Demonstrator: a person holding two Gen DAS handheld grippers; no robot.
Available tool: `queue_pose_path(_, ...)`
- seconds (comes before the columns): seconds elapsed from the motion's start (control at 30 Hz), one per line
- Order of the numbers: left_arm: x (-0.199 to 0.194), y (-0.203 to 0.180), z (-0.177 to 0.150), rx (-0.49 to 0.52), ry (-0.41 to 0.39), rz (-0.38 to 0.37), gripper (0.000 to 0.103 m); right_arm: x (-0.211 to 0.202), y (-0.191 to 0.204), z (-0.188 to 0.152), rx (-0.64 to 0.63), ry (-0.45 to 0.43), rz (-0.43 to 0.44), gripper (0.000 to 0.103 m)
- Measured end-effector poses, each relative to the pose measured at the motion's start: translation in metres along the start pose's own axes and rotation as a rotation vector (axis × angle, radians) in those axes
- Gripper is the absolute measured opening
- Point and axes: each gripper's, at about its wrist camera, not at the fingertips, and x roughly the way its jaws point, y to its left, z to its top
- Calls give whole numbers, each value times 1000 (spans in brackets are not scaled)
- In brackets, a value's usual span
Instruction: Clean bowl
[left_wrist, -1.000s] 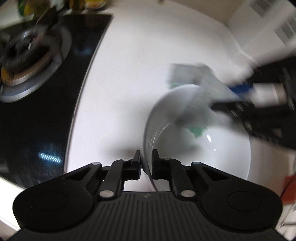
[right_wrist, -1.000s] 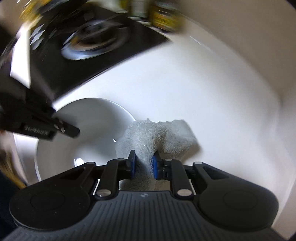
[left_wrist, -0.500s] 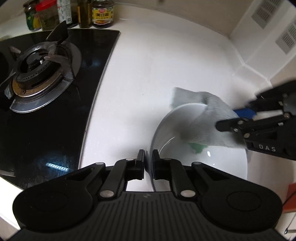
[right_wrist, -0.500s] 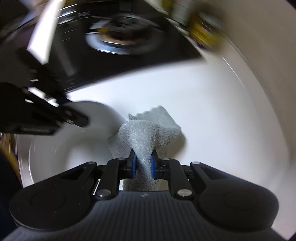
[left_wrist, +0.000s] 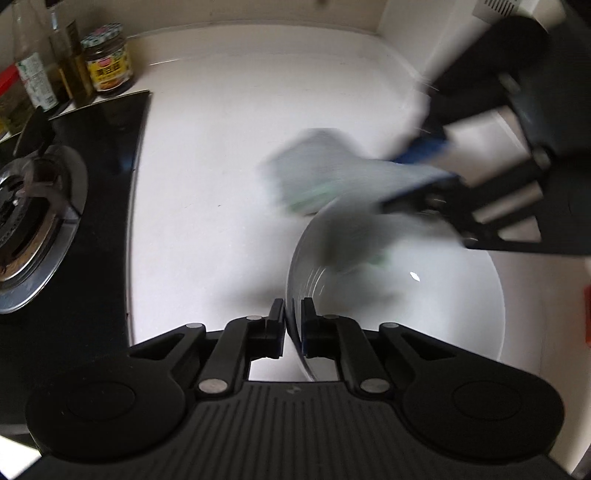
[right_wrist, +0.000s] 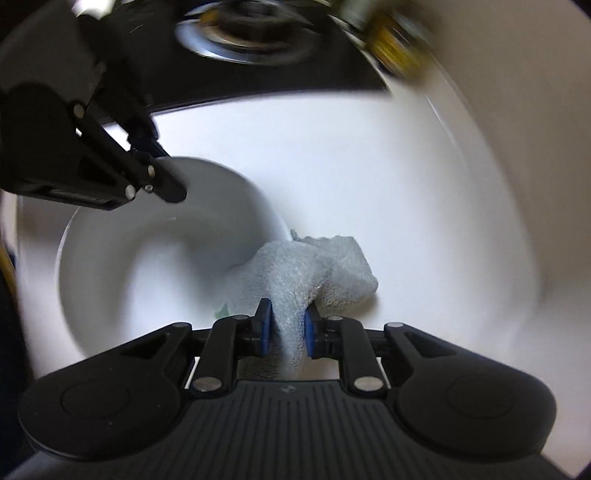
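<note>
A white bowl (left_wrist: 424, 302) stands on the white counter. My left gripper (left_wrist: 293, 321) is shut on the bowl's near rim. My right gripper (right_wrist: 287, 325) is shut on a grey towel (right_wrist: 314, 266), which drapes over the bowl's (right_wrist: 147, 258) rim, part inside and part on the counter. In the left wrist view the towel (left_wrist: 317, 181) is blurred over the bowl's far rim, with the right gripper (left_wrist: 424, 177) behind it. A small green smear (left_wrist: 376, 260) shows inside the bowl. The left gripper (right_wrist: 162, 184) reaches the bowl's far rim in the right wrist view.
A black glass hob with a gas burner (left_wrist: 26, 221) lies left of the bowl. Jars and bottles (left_wrist: 107, 61) stand at the back left by the wall. White counter (left_wrist: 221, 166) lies between hob and bowl. The wall corner (left_wrist: 399, 37) is behind.
The right gripper has swept the towel across the bowl toward its far rim. The left gripper keeps its hold on the rim; its view has shifted slightly.
</note>
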Motion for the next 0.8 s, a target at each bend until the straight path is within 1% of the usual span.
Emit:
queue_pose_path(0.07,1,2,2,-1,3,-28,5,-6,-3,15,-112,-105,103,15)
queue_pose_path(0.1,1,3,2,-3,4,-31,5,-8,-4,22,-165,-154,153,14)
queue_pose_path(0.17,3,4,3,-7,3,-18,4,-5,-5,34,-220,-180,232,14)
queue_pose_path(0.23,2,5,2,-13,-8,-18,4,-3,-7,40,-230,-156,233,13)
queue_pose_path(0.3,2,4,3,-24,-12,-12,6,-3,-11,36,-181,-144,245,10)
queue_pose_path(0.33,3,5,4,-26,-16,-5,8,-3,-12,28,-153,-123,231,10)
queue_pose_path(0.37,3,5,4,-29,-17,1,9,-2,-12,22,-138,-98,191,10)
queue_pose_path(0.47,4,6,5,-41,0,3,10,3,-13,4,-6,-26,141,10)
queue_pose_path(0.5,4,5,6,-39,7,-2,10,1,-13,-4,39,-16,136,11)
queue_pose_path(0.57,5,1,7,-17,19,-17,10,2,-8,-1,-3,-24,137,11)
queue_pose_path(0.67,8,-8,12,43,12,1,11,2,-2,5,-65,-36,139,14)
queue_pose_path(0.8,11,-10,15,86,4,-11,10,2,7,12,-148,-52,141,16)
